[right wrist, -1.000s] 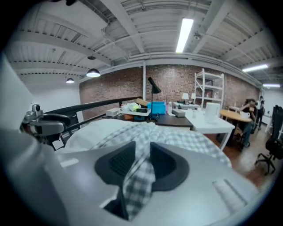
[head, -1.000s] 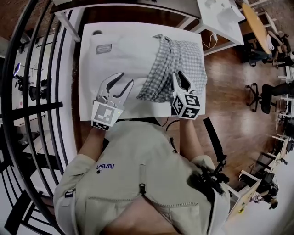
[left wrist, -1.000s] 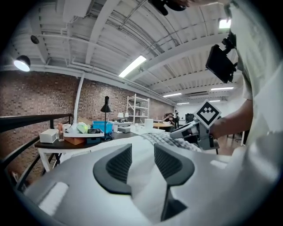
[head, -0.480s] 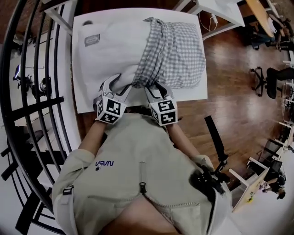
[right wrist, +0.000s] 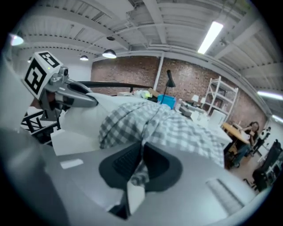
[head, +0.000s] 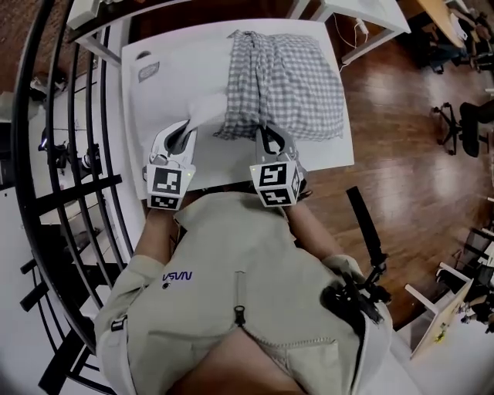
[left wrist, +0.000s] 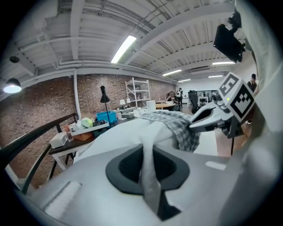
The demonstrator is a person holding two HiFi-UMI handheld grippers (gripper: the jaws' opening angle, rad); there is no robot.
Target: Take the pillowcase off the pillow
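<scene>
A white pillow [head: 181, 81] lies on the white table [head: 340, 153], its right part still inside a grey-checked pillowcase [head: 289, 77] bunched toward the right. My left gripper [head: 177, 135] is at the pillow's near edge, its jaws closing, with a fold of white pillow fabric [left wrist: 148, 150] pinched between them. My right gripper [head: 267, 139] is at the pillowcase's near open edge, also closing, with checked cloth [right wrist: 138, 174] caught in its jaws. The left gripper view shows the right gripper [left wrist: 211, 118] beside the checked cloth [left wrist: 177, 126].
A black railing [head: 69, 154] runs along the table's left side. Wooden floor [head: 401, 116] lies to the right, with office chairs [head: 467, 116] farther out. Other white tables [head: 363, 11] stand behind. The pillow carries a small label [head: 149, 73].
Both grippers moved from over the pillow's middle back to its near edge. Their jaws, open a second ago, now pinch fabric.
</scene>
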